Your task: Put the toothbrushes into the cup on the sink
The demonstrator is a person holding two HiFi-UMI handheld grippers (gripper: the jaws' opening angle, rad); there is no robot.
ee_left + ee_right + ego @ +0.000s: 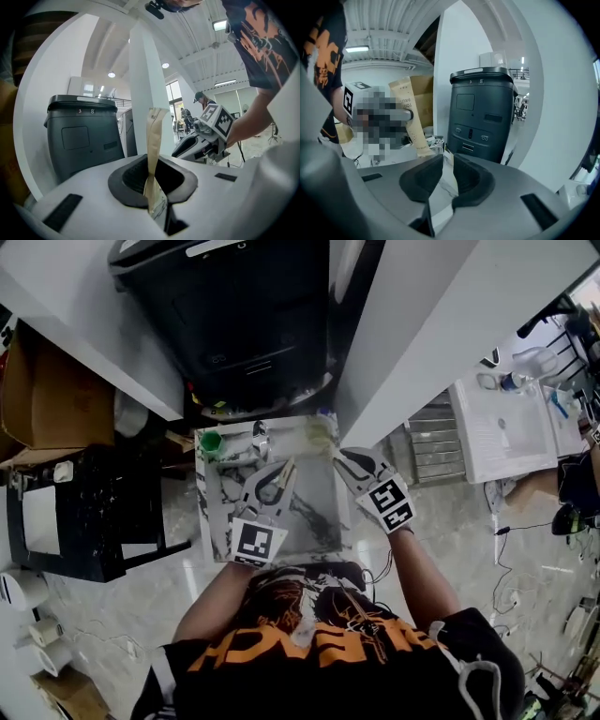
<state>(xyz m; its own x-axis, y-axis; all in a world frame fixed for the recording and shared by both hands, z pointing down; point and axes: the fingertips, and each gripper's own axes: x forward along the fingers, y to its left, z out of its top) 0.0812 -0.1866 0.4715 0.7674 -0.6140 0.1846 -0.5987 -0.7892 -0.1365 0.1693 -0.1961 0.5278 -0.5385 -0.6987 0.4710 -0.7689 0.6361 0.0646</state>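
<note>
The left gripper (277, 480) is clamped on a tan paper toothbrush packet (157, 131). The packet stands upright out of the jaws, pinched near its lower end, and is held above the middle of the marble sink top (319, 514). The right gripper (448, 174) hangs just beside it toward the right edge, its jaws a narrow way apart with only marble showing through the gap. The green cup (212, 442) sits at the far left corner of the sink top, left of the faucet (261, 439), and looks empty, so the task seems barely begun.

The step in hand looks like carrying the packet to the cup, or having the right gripper take its free top end first; I cannot tell which. Either way, the paper is flat and slippery, so the left grip should stay firm. Approach the cup from above with the packet near vertical, clear of the faucet, and let go only once the lower end is inside the rim — a light cup may tip if nudged sideways.

Only the head view shows the cup and how far it lies from both grippers. The left gripper view shows the pinch itself. The right gripper view shows the packet's printed face and, behind it, a dark bin-like unit (480, 112).
</note>
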